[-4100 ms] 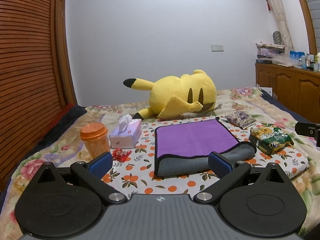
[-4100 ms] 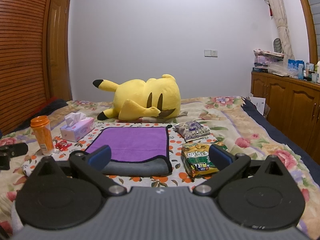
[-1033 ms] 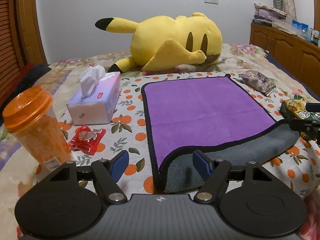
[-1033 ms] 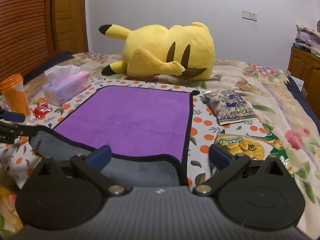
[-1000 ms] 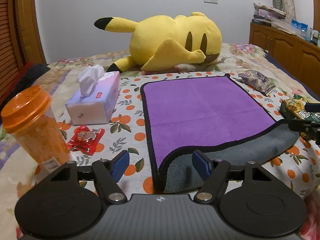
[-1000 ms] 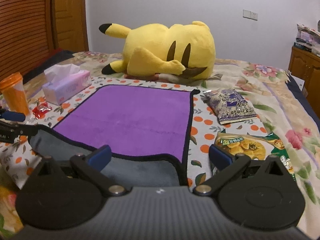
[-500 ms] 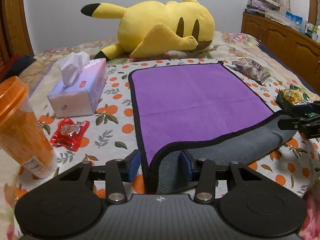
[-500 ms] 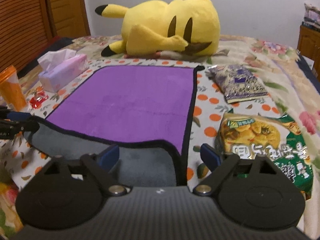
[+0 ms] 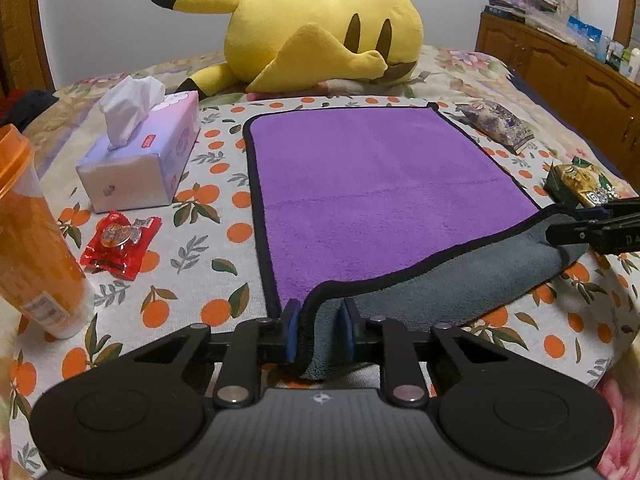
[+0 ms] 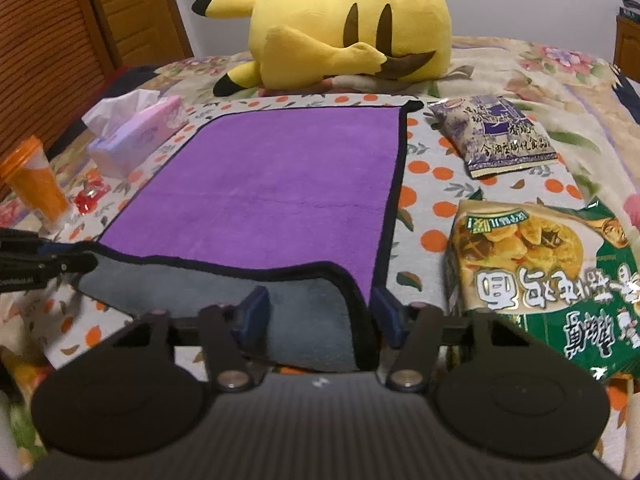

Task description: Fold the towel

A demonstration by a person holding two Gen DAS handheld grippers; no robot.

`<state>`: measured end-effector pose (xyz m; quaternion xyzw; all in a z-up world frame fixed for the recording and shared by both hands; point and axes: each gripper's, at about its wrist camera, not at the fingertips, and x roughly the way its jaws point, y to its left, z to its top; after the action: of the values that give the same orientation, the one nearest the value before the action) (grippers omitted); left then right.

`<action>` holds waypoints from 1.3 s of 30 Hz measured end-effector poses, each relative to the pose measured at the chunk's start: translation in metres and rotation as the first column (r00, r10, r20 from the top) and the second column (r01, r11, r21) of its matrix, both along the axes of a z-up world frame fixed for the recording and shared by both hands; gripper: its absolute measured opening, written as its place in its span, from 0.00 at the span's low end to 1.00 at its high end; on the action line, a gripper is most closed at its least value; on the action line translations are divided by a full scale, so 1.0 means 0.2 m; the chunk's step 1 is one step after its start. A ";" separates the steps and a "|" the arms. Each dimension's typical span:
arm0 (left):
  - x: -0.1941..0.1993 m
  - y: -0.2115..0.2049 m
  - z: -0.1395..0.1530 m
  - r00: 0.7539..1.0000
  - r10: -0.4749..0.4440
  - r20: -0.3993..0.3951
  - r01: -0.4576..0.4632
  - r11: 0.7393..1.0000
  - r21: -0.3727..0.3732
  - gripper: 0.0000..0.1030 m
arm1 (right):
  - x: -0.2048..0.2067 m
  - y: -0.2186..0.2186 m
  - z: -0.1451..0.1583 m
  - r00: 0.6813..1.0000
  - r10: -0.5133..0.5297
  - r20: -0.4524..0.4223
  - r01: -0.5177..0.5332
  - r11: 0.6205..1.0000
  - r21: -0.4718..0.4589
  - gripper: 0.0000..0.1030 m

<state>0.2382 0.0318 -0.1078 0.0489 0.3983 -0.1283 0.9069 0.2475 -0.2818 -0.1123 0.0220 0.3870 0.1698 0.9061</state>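
- Left wrist view: the orange cup (image 9: 28, 236) stands far left, then a tissue box (image 9: 140, 156) and a red candy wrapper (image 9: 120, 244).
- The left gripper (image 9: 319, 330) is clenched on the towel's (image 9: 372, 188) near left corner.
- The purple towel lies flat on the orange-print cloth (image 9: 208, 220), long axis running away toward the yellow plush (image 9: 320, 32), its near edge turned grey side up.
- Right wrist view: the right gripper (image 10: 320, 316) straddles the near right corner, jaws apart.
- Snack packets (image 10: 540, 280) with Chinese print crowd the right edge.
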 end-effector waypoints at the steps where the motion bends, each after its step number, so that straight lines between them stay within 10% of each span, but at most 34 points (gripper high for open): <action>1: 0.00 0.00 0.00 1.000 0.000 -0.001 0.000 1.000 -0.002 0.18 | 0.00 0.00 0.00 1.000 0.006 0.003 -0.006 1.000 -0.005 0.44; 13: -0.03 -0.02 0.07 0.999 -0.016 0.050 0.017 1.000 -0.015 0.07 | -0.01 0.00 0.02 0.999 0.018 0.034 -0.016 0.999 -0.047 0.04; 39: 0.05 -0.01 0.19 0.989 0.008 0.148 0.000 0.998 -0.055 0.06 | 0.03 -0.02 0.10 0.981 -0.002 0.194 0.008 0.999 -0.031 0.04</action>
<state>0.2482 0.0291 -0.0696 0.0325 0.3264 -0.1335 0.9352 0.2526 -0.2850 -0.0914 -0.0081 0.2994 0.1627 0.9401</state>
